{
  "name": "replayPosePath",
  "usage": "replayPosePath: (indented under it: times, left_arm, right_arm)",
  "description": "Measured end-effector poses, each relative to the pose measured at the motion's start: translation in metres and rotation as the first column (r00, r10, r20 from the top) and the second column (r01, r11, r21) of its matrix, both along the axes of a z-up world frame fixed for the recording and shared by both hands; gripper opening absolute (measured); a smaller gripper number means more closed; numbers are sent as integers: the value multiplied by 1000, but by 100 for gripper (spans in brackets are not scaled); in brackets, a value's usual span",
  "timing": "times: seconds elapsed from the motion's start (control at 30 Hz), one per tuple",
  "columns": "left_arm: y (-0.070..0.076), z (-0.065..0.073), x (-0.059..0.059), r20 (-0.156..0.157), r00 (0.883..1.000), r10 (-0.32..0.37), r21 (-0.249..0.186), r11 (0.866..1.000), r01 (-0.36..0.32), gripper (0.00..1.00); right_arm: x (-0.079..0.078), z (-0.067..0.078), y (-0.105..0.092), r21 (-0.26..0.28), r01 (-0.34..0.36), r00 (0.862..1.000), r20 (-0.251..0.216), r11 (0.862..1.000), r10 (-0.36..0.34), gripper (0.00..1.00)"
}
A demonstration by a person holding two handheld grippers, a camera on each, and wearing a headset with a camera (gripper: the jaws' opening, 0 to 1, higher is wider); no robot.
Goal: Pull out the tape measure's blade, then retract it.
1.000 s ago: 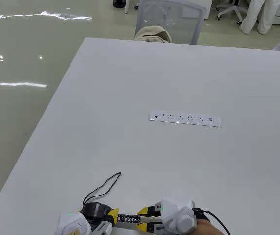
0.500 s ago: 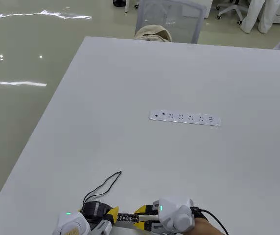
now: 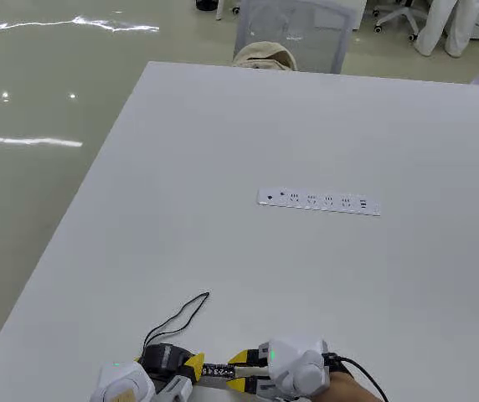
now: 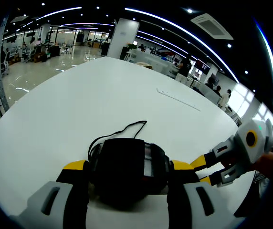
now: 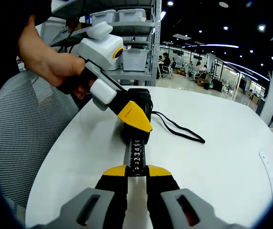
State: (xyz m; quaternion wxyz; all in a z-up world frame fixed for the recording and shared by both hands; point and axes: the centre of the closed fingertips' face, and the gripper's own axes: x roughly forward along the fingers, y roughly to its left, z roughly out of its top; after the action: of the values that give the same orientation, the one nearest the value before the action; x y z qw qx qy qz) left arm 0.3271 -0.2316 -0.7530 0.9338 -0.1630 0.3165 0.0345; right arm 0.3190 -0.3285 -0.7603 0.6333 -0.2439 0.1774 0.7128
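The black tape measure case (image 4: 122,157) lies on the white table near its front edge, with my left gripper (image 4: 128,167) shut on its two sides. A short stretch of numbered blade (image 5: 136,152) runs out of the case (image 5: 139,102) to my right gripper (image 5: 136,171), which is shut on the blade's end. In the head view the case (image 3: 162,358), the blade (image 3: 216,369) and the right gripper (image 3: 239,371) sit in a row at the bottom. The case's black strap (image 3: 181,316) trails away over the table.
A white power strip (image 3: 319,202) lies mid-table, well beyond the grippers. A mesh chair (image 3: 285,33) stands at the far edge. The table's left edge (image 3: 64,243) drops to a shiny floor. A hand (image 5: 50,62) holds the left gripper.
My right gripper has moved a little to the left, toward the case, so the exposed blade is slightly shorter. The left gripper and the case have stayed put.
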Motion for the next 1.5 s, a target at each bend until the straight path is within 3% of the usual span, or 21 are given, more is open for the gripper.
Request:
replayPosePath:
  times: [1.5]
  left_arm:
    - [3,-1,-2,2,1000,-1,-17,1000,1,64]
  right_arm:
    - [-3,-3,24,7,-15,1000,-10,1000,15,13]
